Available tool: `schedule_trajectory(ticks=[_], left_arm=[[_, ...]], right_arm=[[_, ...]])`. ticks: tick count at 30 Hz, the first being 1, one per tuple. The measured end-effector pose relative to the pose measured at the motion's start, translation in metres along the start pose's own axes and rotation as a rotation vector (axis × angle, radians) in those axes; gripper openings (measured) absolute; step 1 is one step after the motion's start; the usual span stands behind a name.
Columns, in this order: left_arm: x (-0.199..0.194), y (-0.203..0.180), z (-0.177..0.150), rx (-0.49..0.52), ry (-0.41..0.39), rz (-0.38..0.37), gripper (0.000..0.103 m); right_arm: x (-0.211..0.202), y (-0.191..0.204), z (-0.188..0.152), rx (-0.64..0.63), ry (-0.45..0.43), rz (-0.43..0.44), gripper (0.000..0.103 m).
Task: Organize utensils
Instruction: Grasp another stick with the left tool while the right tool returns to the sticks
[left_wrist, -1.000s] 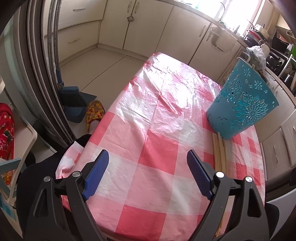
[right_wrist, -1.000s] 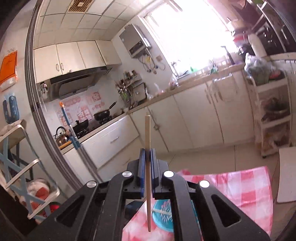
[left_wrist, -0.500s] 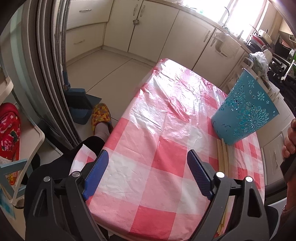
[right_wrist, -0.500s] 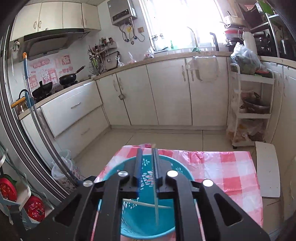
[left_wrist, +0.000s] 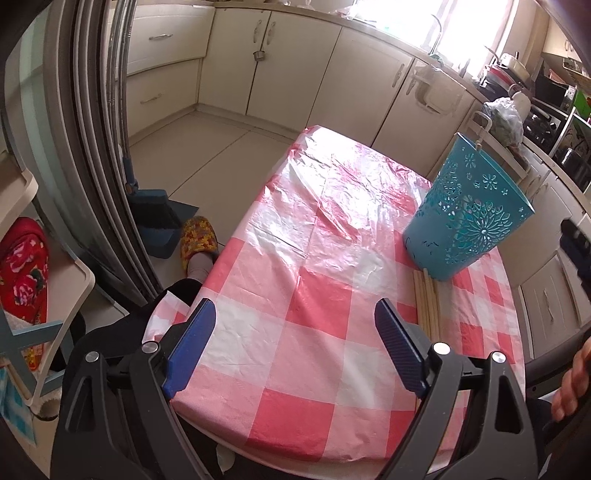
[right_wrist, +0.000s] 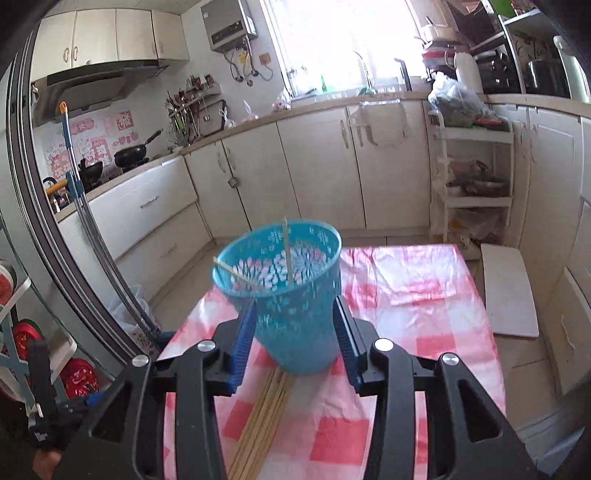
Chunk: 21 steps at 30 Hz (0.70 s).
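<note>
A teal perforated holder (right_wrist: 291, 295) stands on the pink checked tablecloth (right_wrist: 406, 295); it also shows in the left wrist view (left_wrist: 469, 218). Two wooden chopsticks (right_wrist: 286, 251) lean inside it. Several more chopsticks (right_wrist: 262, 417) lie flat in front of its base, also seen in the left wrist view (left_wrist: 428, 302). My right gripper (right_wrist: 293, 347) is open and empty, just in front of the holder and above the loose chopsticks. My left gripper (left_wrist: 295, 350) is open and empty over the near left part of the table.
The table's near edge (left_wrist: 258, 439) and left edge drop to the floor, where a slippered foot (left_wrist: 197, 236) and a blue dustpan (left_wrist: 159, 218) sit. Cream cabinets (right_wrist: 314, 173) line the far wall. A white rack (right_wrist: 476, 188) stands at the right.
My right gripper opened and let its chopstick drop into the teal holder, then drew back and lower. My left gripper stayed open and shifted only slightly.
</note>
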<state>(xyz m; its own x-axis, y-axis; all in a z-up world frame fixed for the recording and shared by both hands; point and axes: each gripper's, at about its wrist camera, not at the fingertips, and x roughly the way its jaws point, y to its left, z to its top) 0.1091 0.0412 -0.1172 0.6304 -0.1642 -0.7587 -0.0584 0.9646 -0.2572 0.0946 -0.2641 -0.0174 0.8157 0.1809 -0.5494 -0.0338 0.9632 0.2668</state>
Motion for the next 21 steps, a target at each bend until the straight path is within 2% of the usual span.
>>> schedule_trajectory(ticks=[4, 8, 15, 21], left_arm=[[-0.004, -0.005, -0.003, 0.017, 0.000, -0.009, 0.084], [-0.007, -0.005, -0.005, 0.020, 0.002, -0.007, 0.085], [-0.007, 0.002, -0.009, 0.006, 0.012, 0.003, 0.085], [-0.004, 0.004, -0.014, 0.008, 0.026, 0.007, 0.085]], right_arm=[[0.021, 0.001, -0.041, 0.030, 0.155, -0.005, 0.042], [0.039, 0.005, -0.068, 0.048, 0.256, -0.004, 0.042], [0.058, 0.015, -0.091, 0.057, 0.334, -0.011, 0.042], [0.069, 0.018, -0.106, 0.077, 0.370, -0.009, 0.033]])
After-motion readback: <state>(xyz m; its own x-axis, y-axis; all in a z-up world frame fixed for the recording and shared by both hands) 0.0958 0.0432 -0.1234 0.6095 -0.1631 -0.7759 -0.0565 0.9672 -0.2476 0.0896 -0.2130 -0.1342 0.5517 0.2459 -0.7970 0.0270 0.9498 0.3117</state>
